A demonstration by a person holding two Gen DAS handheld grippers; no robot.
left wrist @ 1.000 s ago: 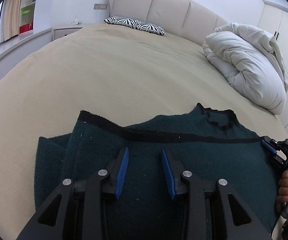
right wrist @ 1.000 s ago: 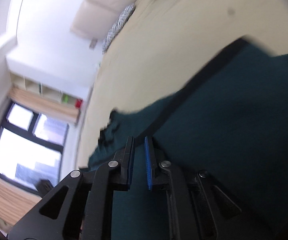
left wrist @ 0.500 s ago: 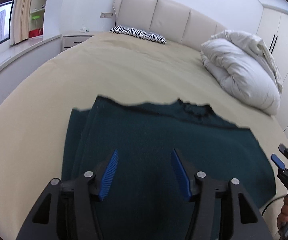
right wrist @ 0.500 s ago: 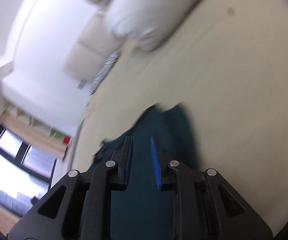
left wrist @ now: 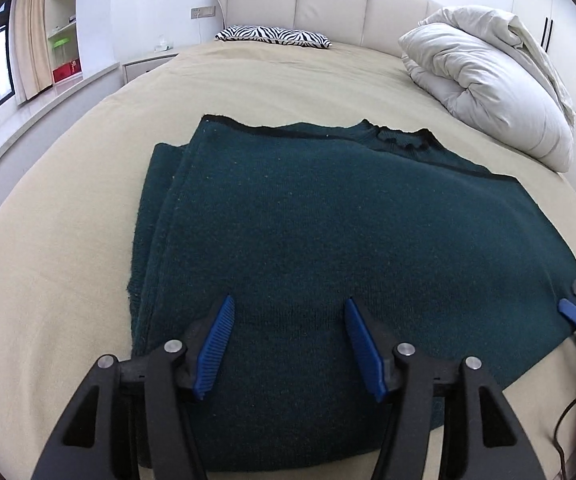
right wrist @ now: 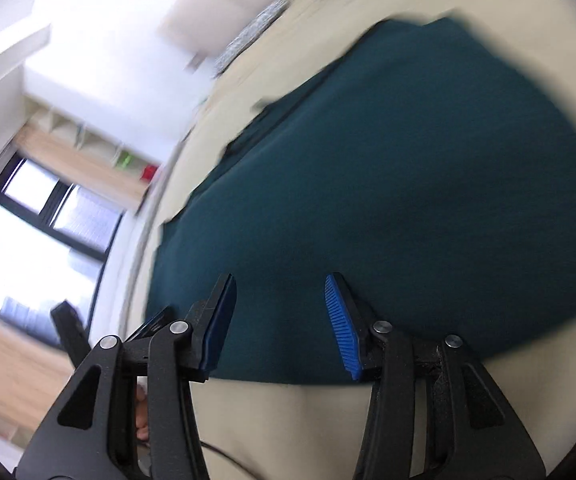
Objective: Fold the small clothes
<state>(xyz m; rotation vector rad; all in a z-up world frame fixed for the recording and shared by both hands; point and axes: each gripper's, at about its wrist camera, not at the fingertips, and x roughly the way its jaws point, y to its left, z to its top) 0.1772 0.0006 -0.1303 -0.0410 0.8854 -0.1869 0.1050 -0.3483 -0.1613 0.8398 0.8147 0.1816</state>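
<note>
Dark teal knitted sweater (left wrist: 328, 248) lies on the beige bed (left wrist: 68, 240), folded once. Left gripper (left wrist: 288, 344) and right gripper (right wrist: 280, 320) jaws have just been opening, holding nothing. Further folds likely remain.

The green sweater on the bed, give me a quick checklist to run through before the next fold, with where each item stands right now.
1. Left gripper free of cloth: ok, its jaws stand apart above the sweater with nothing between them.
2. Right gripper free of cloth: ok, its jaws have just been opening and nothing is pinched.
3. Sweater lying flat on the bed: ok, folded over, black hem running along the far edge.
4. Edges lined up: not ok, a lower layer sticks out past the top layer on the picture's left.
5. Space around the sweater: ok, the duvet and the zebra pillow lie well away.
6. Right view sharp enough to aim by: not ok, blurred.
</note>
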